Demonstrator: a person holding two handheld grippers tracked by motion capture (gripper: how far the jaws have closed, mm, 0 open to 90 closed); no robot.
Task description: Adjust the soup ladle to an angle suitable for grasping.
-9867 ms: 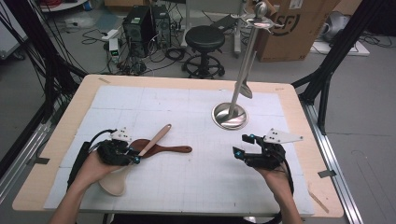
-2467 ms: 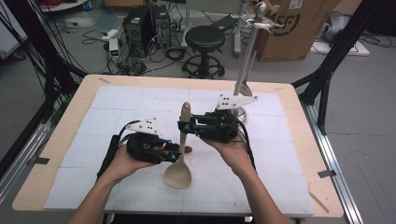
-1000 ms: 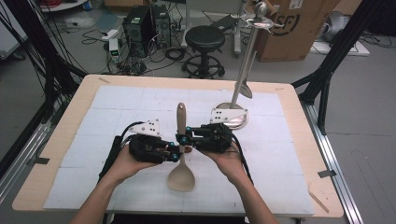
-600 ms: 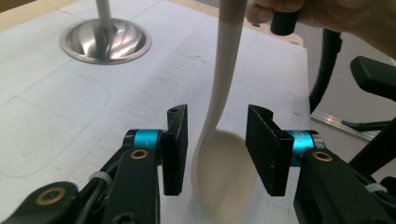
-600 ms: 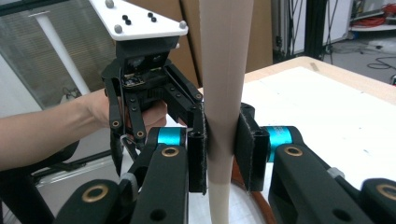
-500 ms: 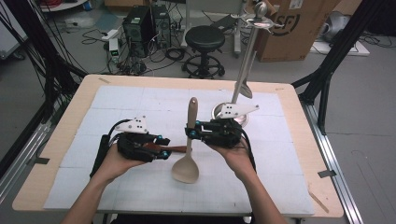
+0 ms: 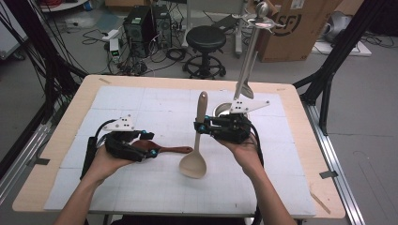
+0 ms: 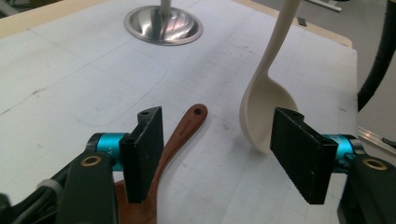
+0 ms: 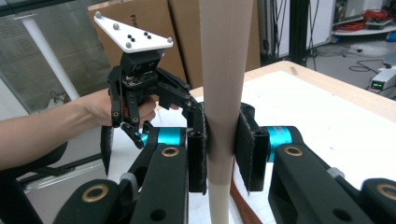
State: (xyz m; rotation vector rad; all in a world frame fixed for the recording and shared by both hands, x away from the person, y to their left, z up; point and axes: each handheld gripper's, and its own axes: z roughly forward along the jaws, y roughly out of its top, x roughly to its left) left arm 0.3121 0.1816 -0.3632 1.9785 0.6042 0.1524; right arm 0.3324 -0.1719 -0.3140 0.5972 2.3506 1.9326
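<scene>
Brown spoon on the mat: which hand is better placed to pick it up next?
Left, probably. The left gripper hangs open right over the brown spoon, nothing between its fingers. The right gripper is shut on the cream spoon.

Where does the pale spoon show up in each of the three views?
High view: pale spoon at centre, upright, handle clamped by the right hand-held gripper.
Left gripper view: its bowl upper right.
Right gripper view: its handle at centre, between the jaws.
Shared landmark: brown spoon.
</scene>
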